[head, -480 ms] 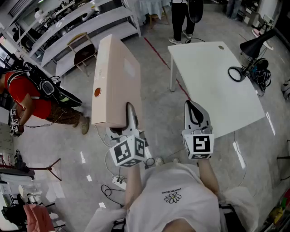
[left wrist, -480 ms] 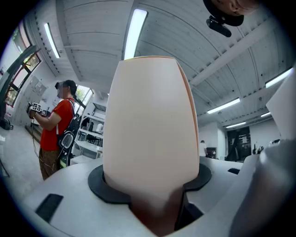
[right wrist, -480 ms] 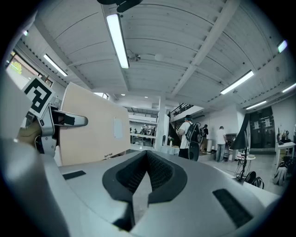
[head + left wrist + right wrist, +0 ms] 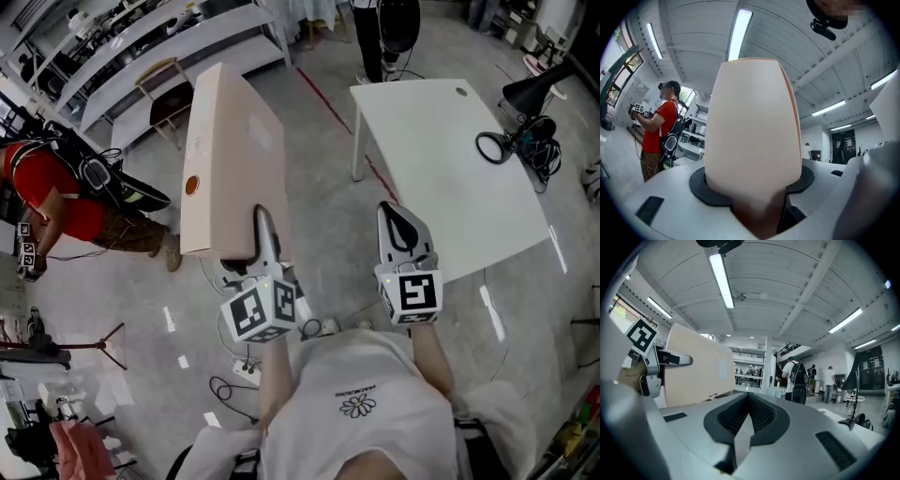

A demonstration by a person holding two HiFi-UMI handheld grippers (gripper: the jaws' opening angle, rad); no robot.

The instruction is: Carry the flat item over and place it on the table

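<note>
A flat, pale beige box [image 4: 230, 159] stands on edge in the air, with my left gripper [image 4: 261, 225] shut on its near lower edge. In the left gripper view the box [image 4: 752, 131] fills the middle, clamped between the dark pads of that gripper [image 4: 752, 192]. My right gripper [image 4: 401, 225] hangs beside it to the right, shut and holding nothing. The right gripper view shows its pads [image 4: 761, 416] met, with the box [image 4: 696, 364] and the left gripper's marker cube [image 4: 641, 333] off to the left. The white table [image 4: 441, 159] lies ahead to the right.
A coiled black cable [image 4: 489, 147] and a black lamp [image 4: 539, 89] sit at the table's far right. A person in red [image 4: 56, 202] stands at the left, another person [image 4: 380, 37] beyond the table. A chair [image 4: 169, 98] and long benches [image 4: 159, 47] stand at the back left.
The box and both grippers sit slightly higher and further left in the head view. The left grip on the box is unchanged, and the right gripper stays shut.
</note>
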